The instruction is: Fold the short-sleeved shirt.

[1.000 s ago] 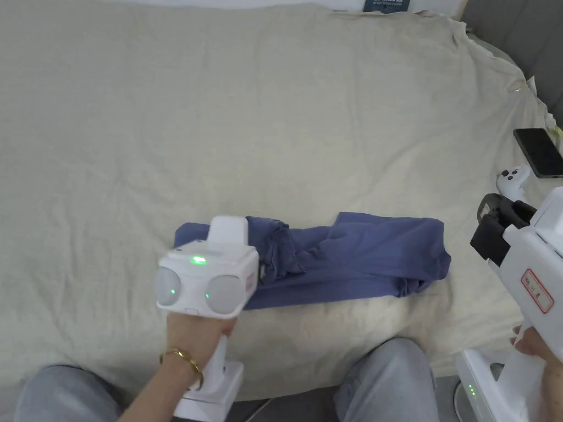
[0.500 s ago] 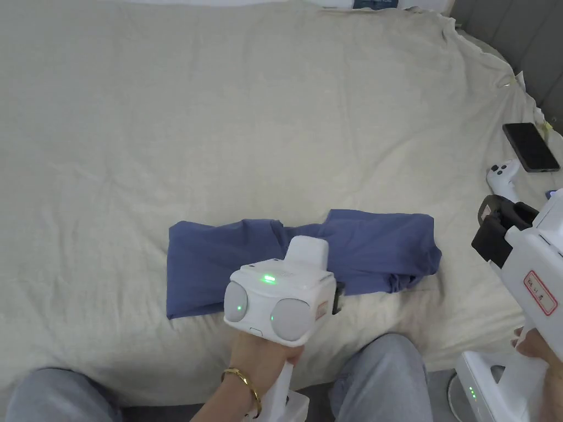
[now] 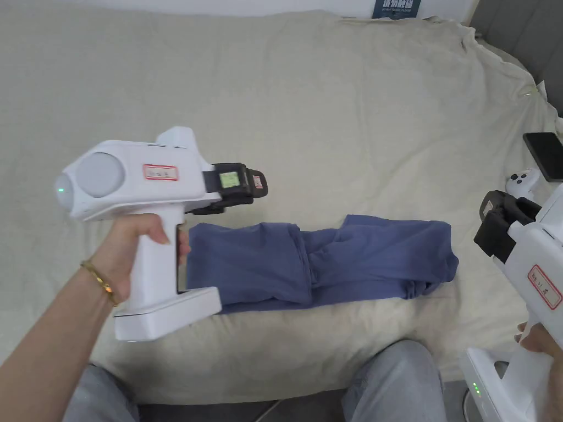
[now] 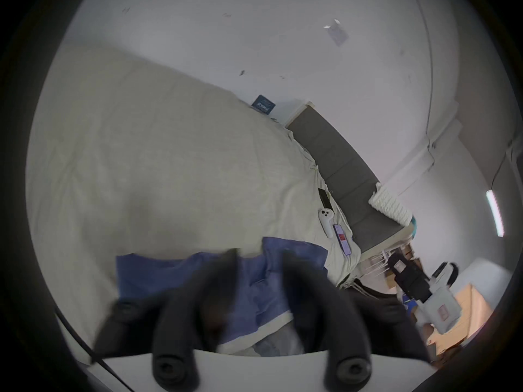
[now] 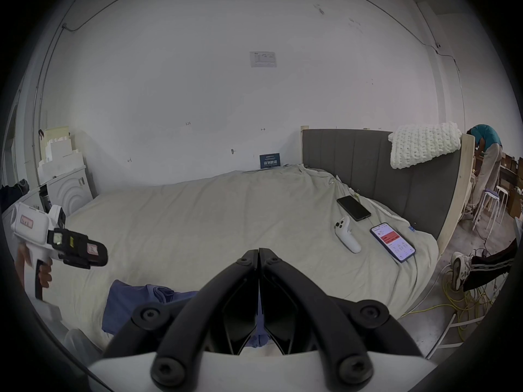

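The blue short-sleeved shirt (image 3: pixel 319 255) lies folded into a long band across the near part of the bed, its left part laid flat over the middle. It also appears behind the jaws as the shirt (image 4: pixel 254 282) and the shirt (image 5: pixel 133 302). My left gripper (image 3: pixel 259 184) is held up in the air above the shirt's left end, pointing right. In its own view the left gripper (image 4: pixel 260 254) has its jaws apart with nothing between them. My right gripper (image 3: pixel 495 222) hovers off the shirt's right end. There the right gripper (image 5: pixel 259 250) has its jaws closed together, empty.
A beige sheet (image 3: pixel 275 110) covers the bed. At the right edge lie a dark phone (image 3: pixel 544 155), a white controller (image 3: pixel 522 180) and a lit phone (image 5: pixel 392 241). The grey headboard (image 5: pixel 368 166) stands to the right. My knees (image 3: pixel 396 379) are at the near edge. Another person (image 5: pixel 486 155) stands far right.
My left gripper crossed from the shirt's left end to its middle, then rose up and to the left, off the cloth. The shirt's left part now lies smoother. The right gripper stayed put.
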